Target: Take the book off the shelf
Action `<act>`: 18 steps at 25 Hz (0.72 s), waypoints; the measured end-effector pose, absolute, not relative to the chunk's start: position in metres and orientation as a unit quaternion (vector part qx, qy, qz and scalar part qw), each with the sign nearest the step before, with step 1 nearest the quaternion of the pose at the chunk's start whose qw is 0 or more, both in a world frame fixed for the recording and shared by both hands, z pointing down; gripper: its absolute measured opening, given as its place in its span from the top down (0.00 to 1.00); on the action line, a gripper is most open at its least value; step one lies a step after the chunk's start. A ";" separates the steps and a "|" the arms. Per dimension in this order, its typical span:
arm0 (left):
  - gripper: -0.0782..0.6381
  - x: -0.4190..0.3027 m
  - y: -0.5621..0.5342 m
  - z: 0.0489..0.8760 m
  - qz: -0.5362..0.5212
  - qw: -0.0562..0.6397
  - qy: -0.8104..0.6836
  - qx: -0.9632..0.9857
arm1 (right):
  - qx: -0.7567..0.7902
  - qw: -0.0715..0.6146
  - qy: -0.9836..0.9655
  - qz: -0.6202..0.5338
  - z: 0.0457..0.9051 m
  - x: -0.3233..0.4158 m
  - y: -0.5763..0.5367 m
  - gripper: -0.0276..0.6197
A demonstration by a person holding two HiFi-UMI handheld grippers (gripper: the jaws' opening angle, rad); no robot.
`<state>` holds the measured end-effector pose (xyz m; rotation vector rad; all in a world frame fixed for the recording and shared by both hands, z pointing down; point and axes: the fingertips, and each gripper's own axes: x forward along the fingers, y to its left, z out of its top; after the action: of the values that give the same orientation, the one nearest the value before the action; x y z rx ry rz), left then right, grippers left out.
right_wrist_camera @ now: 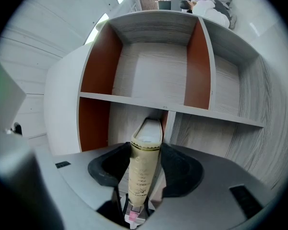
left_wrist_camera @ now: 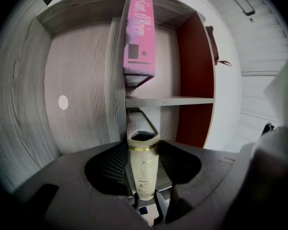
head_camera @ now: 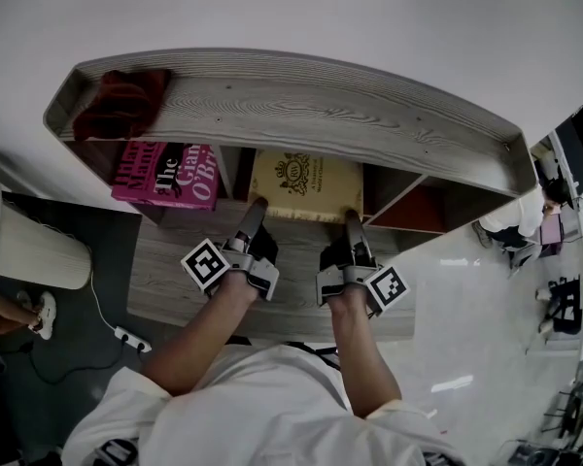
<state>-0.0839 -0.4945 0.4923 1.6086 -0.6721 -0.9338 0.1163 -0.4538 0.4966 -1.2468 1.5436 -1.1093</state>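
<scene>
A cream book with gold print [head_camera: 306, 184] stands in the middle compartment of the grey wooden shelf [head_camera: 311, 100]. My left gripper [head_camera: 256, 209] holds the book's lower left end, and my right gripper [head_camera: 351, 219] holds its lower right end. In the left gripper view the cream book [left_wrist_camera: 144, 169] fills the gap between the dark pads of the left gripper [left_wrist_camera: 143, 152], which press on both its sides. The right gripper view shows the same: the cream book [right_wrist_camera: 143, 169] is clamped in the right gripper [right_wrist_camera: 145, 152].
A pink book [head_camera: 165, 175] leans in the compartment left of the cream one and hangs at the top in the left gripper view [left_wrist_camera: 140, 32]. A dark red cloth [head_camera: 121, 100] lies on the shelf top. Red-walled compartments [right_wrist_camera: 98, 63] stand open. A power strip [head_camera: 128, 337] lies on the floor.
</scene>
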 end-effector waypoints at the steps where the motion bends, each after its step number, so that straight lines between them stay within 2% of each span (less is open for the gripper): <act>1: 0.61 -0.084 -0.494 0.493 -0.394 0.550 -0.284 0.679 | -0.497 0.420 0.617 -0.443 0.497 0.116 -0.453 0.64; 18: 0.62 -0.085 -0.465 0.491 -0.394 0.556 -0.269 0.681 | -0.488 0.421 0.622 -0.445 0.496 0.115 -0.428 0.65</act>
<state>-0.0848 -0.4646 0.4914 1.6068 -0.6356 -0.9306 0.1146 -0.4279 0.4959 -1.2218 1.5590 -1.1138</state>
